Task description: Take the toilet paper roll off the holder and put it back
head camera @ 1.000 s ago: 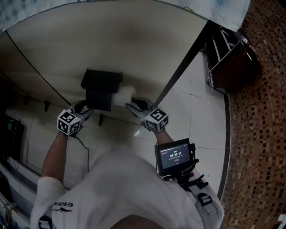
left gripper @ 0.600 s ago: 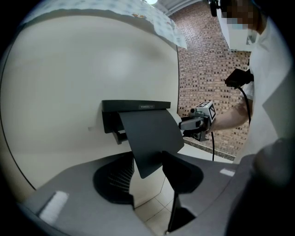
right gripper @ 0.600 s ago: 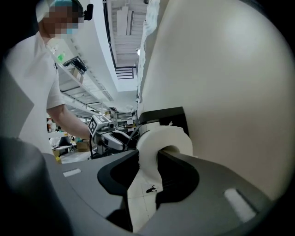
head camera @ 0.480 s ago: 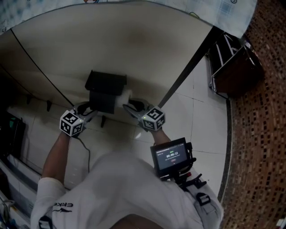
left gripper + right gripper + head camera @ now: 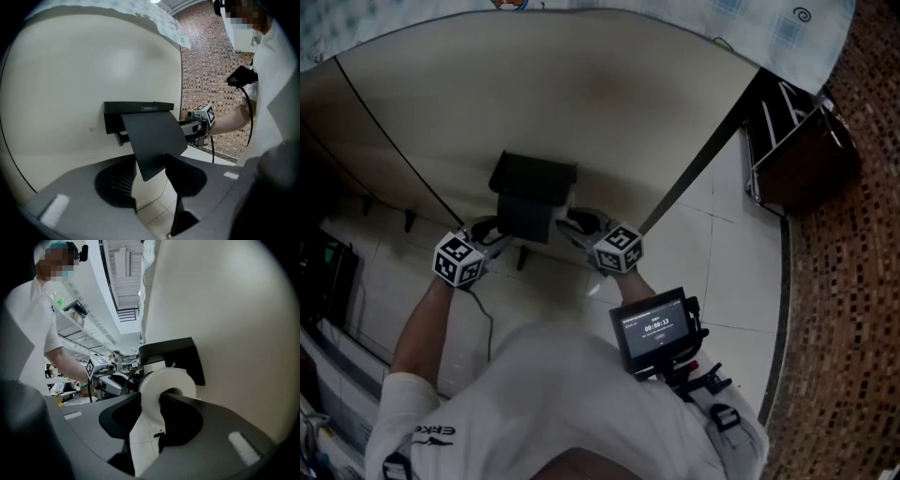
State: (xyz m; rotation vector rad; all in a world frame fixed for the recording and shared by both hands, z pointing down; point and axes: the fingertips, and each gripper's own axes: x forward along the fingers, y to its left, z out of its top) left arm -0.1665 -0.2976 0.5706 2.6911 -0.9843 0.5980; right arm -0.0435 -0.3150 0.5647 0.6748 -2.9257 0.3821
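A black toilet paper holder [image 5: 532,195] hangs on the beige wall, its flap [image 5: 154,140] tilted outward. My left gripper [image 5: 492,231] is at the holder's left side. In the left gripper view its jaws [image 5: 150,180] stand wide apart, with the flap's lower edge between them and unpressed. My right gripper [image 5: 573,224] is at the holder's right side. The white toilet paper roll [image 5: 165,379] sits under the flap, against the holder [image 5: 168,355]. My right gripper [image 5: 151,397] is shut on the roll's wall, one jaw inside the core. The head view hides the roll.
A dark slanted bar [image 5: 694,164] runs down the wall to the right of the holder. A metal rack [image 5: 792,131] stands at the far right, beside a brick-patterned surface [image 5: 844,281]. A small screen device [image 5: 654,328] hangs at the person's chest. Pale tiles [image 5: 712,244] lie below.
My right gripper has carried the roll left, from sticking out at the holder's right side to under the flap. The left gripper stays at the flap.
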